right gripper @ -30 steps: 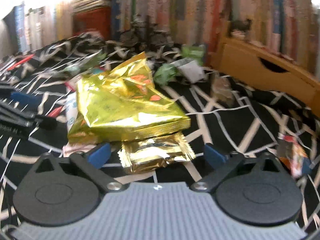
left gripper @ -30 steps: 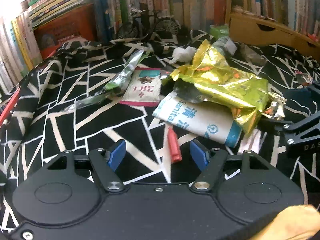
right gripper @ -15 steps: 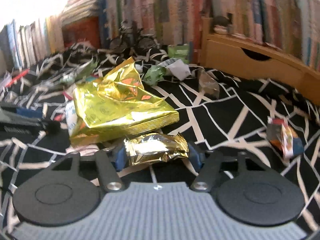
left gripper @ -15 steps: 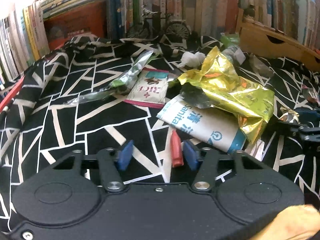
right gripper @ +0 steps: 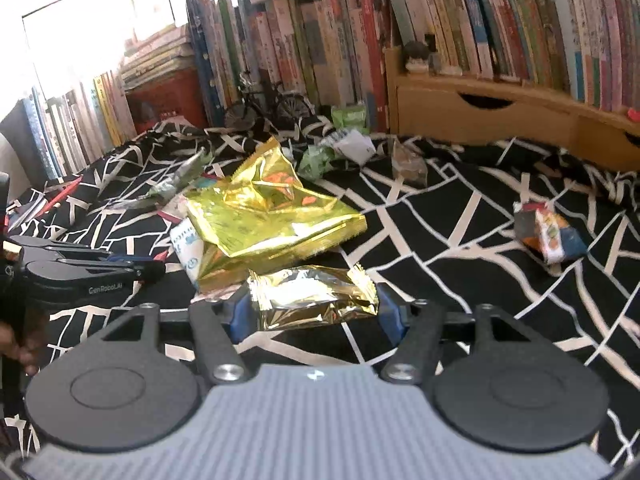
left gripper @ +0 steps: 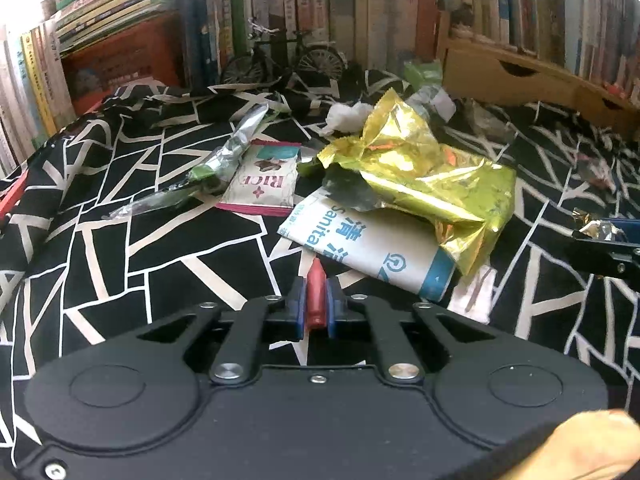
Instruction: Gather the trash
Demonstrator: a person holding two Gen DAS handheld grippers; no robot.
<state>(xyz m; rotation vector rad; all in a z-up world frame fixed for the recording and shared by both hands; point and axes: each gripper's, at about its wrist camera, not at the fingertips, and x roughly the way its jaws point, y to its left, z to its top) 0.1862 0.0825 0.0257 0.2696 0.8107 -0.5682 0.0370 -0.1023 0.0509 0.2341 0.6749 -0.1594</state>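
My left gripper (left gripper: pixel 315 303) is shut on a small red pen cap (left gripper: pixel 316 295), just in front of a white and blue tissue packet (left gripper: pixel 368 248). My right gripper (right gripper: pixel 312 308) is shut on a small gold foil wrapper (right gripper: pixel 312 300), held slightly above the black and white cloth (right gripper: pixel 460 232). A large crumpled gold snack bag (right gripper: pixel 268 216) (left gripper: pixel 424 176) lies across the tissue packet. In the left wrist view the right gripper's fingertips (left gripper: pixel 600 236) show at the right edge with the foil. The left gripper (right gripper: pixel 80 268) appears at the left of the right wrist view.
More trash lies around: a pink RICE packet (left gripper: pixel 264 180), a silver-green wrapper (left gripper: pixel 224 160), white tissue (left gripper: pixel 344 116), green wrappers (right gripper: pixel 320 156), a colourful crumpled wrapper (right gripper: pixel 548 232). Books (right gripper: pixel 320 40), a model bicycle (left gripper: pixel 280 60) and a wooden drawer unit (right gripper: pixel 480 116) stand behind.
Both grippers went from open to shut, the left on the red pen cap, the right on the small gold wrapper. Both have since lifted and drawn back a little.
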